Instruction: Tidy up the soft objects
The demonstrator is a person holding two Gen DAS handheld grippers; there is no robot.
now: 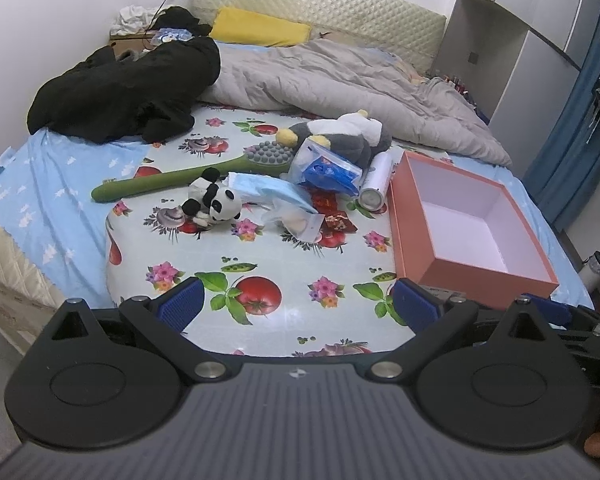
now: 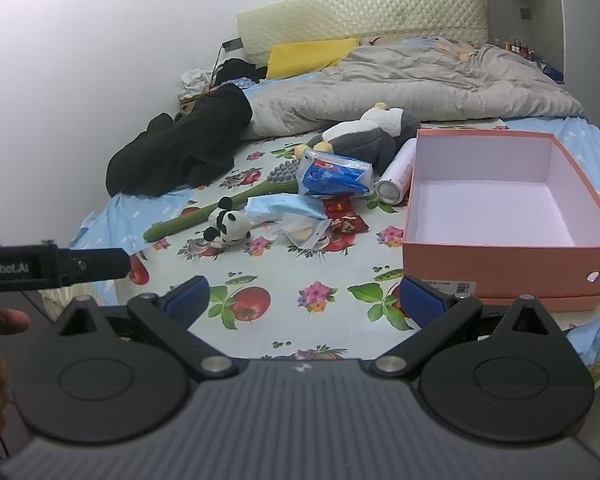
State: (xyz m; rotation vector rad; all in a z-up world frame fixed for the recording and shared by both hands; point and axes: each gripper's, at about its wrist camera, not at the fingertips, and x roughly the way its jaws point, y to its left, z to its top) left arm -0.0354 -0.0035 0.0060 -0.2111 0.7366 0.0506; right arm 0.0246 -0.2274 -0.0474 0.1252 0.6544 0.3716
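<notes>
A small panda plush (image 1: 214, 202) (image 2: 229, 226) lies on the flowered sheet mid-bed. Behind it a grey penguin plush (image 1: 340, 132) (image 2: 366, 136) rests near the duvet. An empty salmon box (image 1: 466, 220) (image 2: 504, 216) stands open at the right. My left gripper (image 1: 298, 306) hovers open over the bed's near edge, well short of the toys. Beside the box's front left corner, my right gripper (image 2: 304, 300) also stands open and holds nothing.
A green long-handled brush (image 1: 180, 178) (image 2: 220, 208), blue mask packs (image 1: 326, 170) (image 2: 332, 174), a white can (image 1: 376, 184) (image 2: 396, 178), red packets (image 1: 334, 216) (image 2: 346, 216) and a clear pouch (image 1: 298, 222) clutter the middle. Black clothes (image 1: 128, 92), a grey duvet (image 1: 340, 84) and a yellow pillow (image 1: 260, 28) lie behind.
</notes>
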